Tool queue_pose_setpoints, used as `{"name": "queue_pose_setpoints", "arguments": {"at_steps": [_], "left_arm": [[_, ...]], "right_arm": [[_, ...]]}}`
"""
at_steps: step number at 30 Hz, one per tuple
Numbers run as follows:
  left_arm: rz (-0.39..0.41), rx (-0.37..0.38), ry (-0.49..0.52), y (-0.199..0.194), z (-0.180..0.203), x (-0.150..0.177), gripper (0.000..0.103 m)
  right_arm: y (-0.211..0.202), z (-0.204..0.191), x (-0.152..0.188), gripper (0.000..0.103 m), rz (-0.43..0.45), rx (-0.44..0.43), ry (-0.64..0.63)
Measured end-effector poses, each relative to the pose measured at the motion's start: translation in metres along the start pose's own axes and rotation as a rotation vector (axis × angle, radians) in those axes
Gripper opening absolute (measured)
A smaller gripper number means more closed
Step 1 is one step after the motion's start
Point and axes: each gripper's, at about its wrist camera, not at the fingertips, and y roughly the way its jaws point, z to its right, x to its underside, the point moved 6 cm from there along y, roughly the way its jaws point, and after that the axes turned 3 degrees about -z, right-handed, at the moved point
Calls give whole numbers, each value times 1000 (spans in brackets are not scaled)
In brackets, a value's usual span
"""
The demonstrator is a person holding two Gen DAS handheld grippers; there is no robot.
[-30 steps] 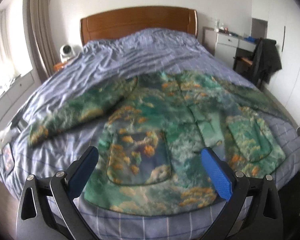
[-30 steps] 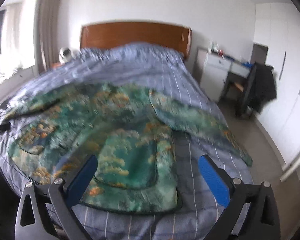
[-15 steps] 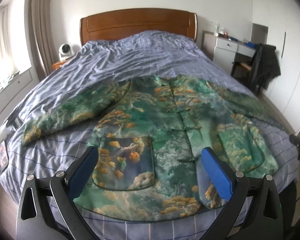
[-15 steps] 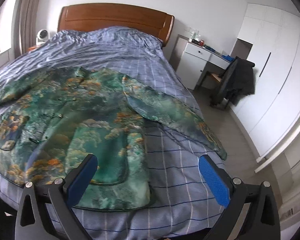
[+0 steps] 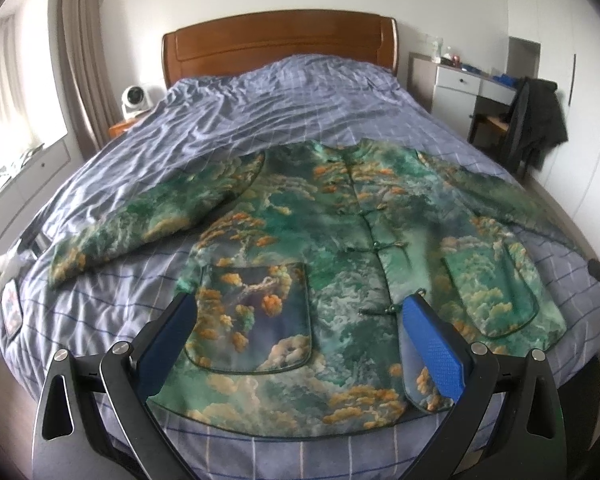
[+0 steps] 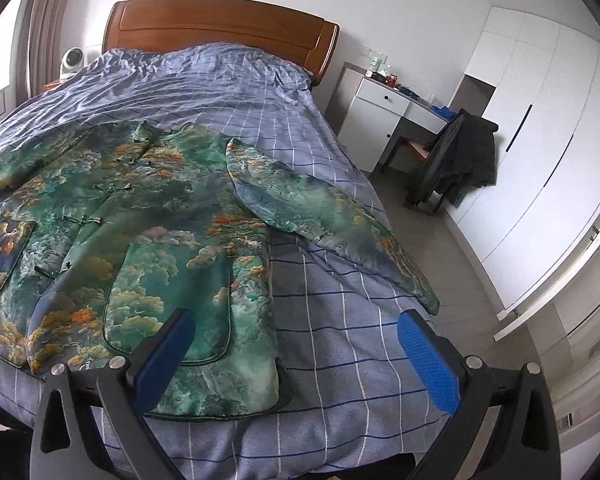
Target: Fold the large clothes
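Note:
A green jacket (image 5: 332,256) printed with orange and white clouds lies flat, front up, on the blue checked bed (image 5: 260,120). Both sleeves are spread out sideways. Its hem faces me. My left gripper (image 5: 300,336) hovers open above the hem, over the left pocket (image 5: 256,316). In the right wrist view the jacket (image 6: 148,224) fills the left half, and its right sleeve (image 6: 324,220) stretches toward the bed's right edge. My right gripper (image 6: 296,344) is open above the bedcover beside the jacket's right bottom corner. Neither gripper holds anything.
A wooden headboard (image 5: 280,48) stands at the far end. A white desk (image 6: 384,108) and a chair draped with a dark garment (image 6: 456,160) stand right of the bed, beside white wardrobes (image 6: 540,140). A small white fan (image 5: 134,98) sits at the left.
Both grippers have pulled back and risen from the jacket. The right wrist view has swung right, now showing the right sleeve and the floor. Both stay open and empty.

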Motion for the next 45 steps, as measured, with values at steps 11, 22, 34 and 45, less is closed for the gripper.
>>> {"name": "queue_pose_setpoints", "arguments": {"at_steps": [11, 22, 34, 45], "left_arm": [[-41, -37, 3, 9, -4, 9, 102], [-70, -60, 15, 12, -5, 17, 102], [-85, -76, 19, 16, -7, 22, 102], [-93, -79, 20, 18, -8, 24, 102]], "right_arm": [[3, 10, 1, 103, -16, 65, -24], [3, 11, -1, 103, -9, 107, -55], [4, 11, 0, 103, -11, 132, -81], [9, 13, 2, 103, -20, 154, -94]]}}
